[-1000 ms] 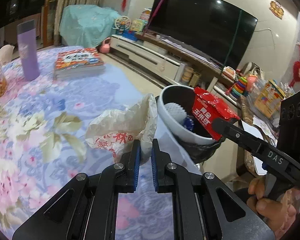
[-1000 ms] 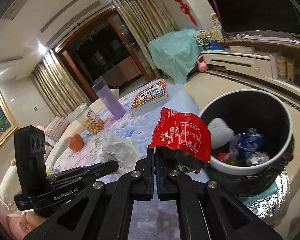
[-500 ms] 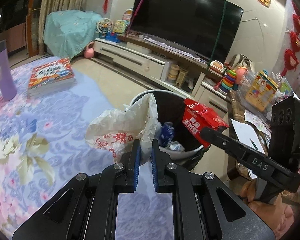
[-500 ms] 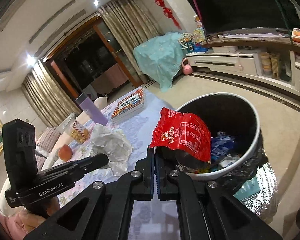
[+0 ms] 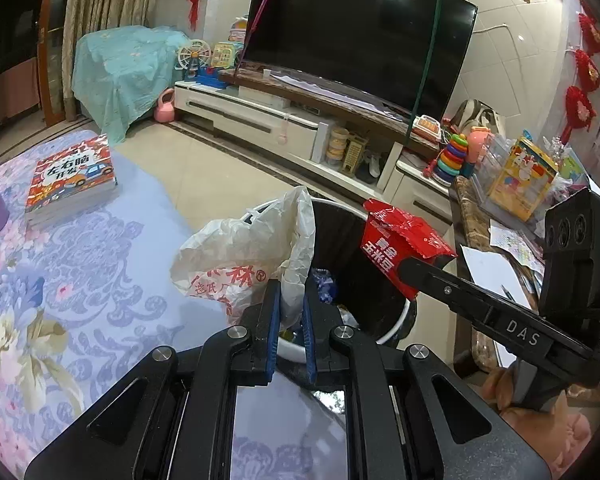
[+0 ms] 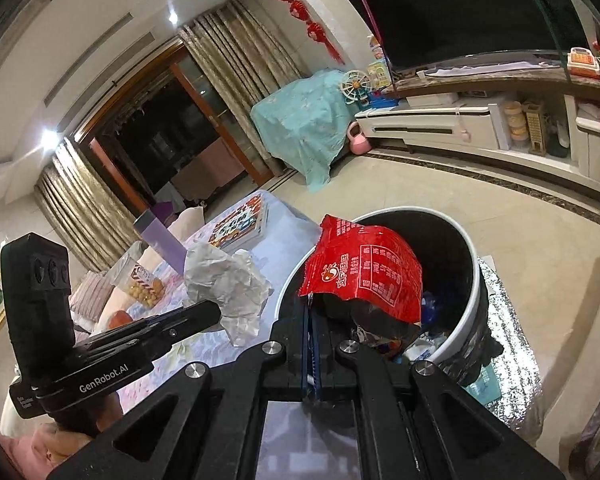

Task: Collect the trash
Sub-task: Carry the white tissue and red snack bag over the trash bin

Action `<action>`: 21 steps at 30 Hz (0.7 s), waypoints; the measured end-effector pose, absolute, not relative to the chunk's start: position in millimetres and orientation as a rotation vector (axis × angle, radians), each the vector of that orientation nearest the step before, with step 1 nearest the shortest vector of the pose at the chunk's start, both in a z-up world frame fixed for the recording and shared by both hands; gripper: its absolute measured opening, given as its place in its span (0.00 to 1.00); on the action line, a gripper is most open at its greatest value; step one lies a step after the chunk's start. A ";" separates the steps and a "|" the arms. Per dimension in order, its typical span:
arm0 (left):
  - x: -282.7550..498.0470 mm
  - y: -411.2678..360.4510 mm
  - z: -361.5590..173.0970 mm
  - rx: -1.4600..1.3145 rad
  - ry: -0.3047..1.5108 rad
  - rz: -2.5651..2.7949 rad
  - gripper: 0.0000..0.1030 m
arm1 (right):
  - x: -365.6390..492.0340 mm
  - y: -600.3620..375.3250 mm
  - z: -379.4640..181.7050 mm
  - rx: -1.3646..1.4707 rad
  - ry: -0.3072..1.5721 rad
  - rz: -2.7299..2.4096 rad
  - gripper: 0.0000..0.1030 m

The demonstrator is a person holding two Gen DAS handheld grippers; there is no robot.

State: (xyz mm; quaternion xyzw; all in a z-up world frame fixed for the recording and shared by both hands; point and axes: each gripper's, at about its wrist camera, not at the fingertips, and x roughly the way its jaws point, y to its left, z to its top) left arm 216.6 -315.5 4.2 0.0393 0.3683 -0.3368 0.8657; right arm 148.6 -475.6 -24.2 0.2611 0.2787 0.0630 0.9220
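My left gripper (image 5: pixel 287 300) is shut on a crumpled white plastic bag (image 5: pixel 244 256) with red print and holds it at the near rim of the trash bin (image 5: pixel 396 328). The bag also shows in the right wrist view (image 6: pixel 224 280). My right gripper (image 6: pixel 311 316) is shut on a red snack wrapper (image 6: pixel 364 276) and holds it over the bin (image 6: pixel 472 280). The wrapper also shows in the left wrist view (image 5: pixel 400 244). The white bin has a black liner and holds several pieces of trash.
A table with a floral blue cloth (image 5: pixel 80 264) is on the left, with a stack of books (image 5: pixel 70 178) and a purple bottle (image 6: pixel 162 240). A snack jar (image 6: pixel 142 280) stands further back. A TV cabinet (image 5: pixel 280 120) lines the far wall.
Both grippers have moved from over the table toward the bin, each with its trash still held. The bin's opening now lies right under the bag and the wrapper.
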 end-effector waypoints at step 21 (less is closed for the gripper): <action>236.3 -339.5 -8.0 0.087 0.812 -0.711 0.09 | 165.3 -482.0 -28.1 0.551 0.605 0.123 0.01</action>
